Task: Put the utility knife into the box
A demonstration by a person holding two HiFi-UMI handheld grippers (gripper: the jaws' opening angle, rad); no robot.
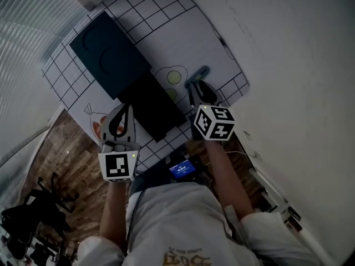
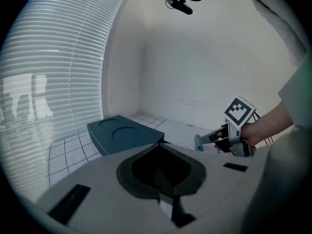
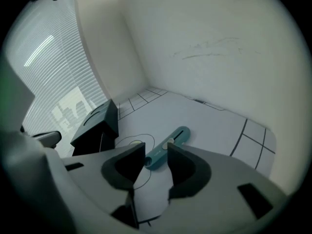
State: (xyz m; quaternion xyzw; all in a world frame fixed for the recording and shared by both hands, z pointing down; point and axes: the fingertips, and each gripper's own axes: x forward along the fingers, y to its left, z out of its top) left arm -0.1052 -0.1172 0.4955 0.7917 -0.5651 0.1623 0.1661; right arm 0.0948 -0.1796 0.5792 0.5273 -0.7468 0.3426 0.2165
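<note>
The teal utility knife lies flat on the white grid mat, next to a drawn egg. My right gripper stands open right at the knife's near end. In the right gripper view the knife runs away from the gap between the fingers of my right gripper, and neither pad presses on it. The open black box sits to the knife's left, and a dark teal lid lies beyond it. My left gripper hovers shut and empty at the box's near left.
The mat ends close to my body, with wooden floor below its left corner. A pale wall runs along the right and window blinds along the left. Cables hang near my right forearm.
</note>
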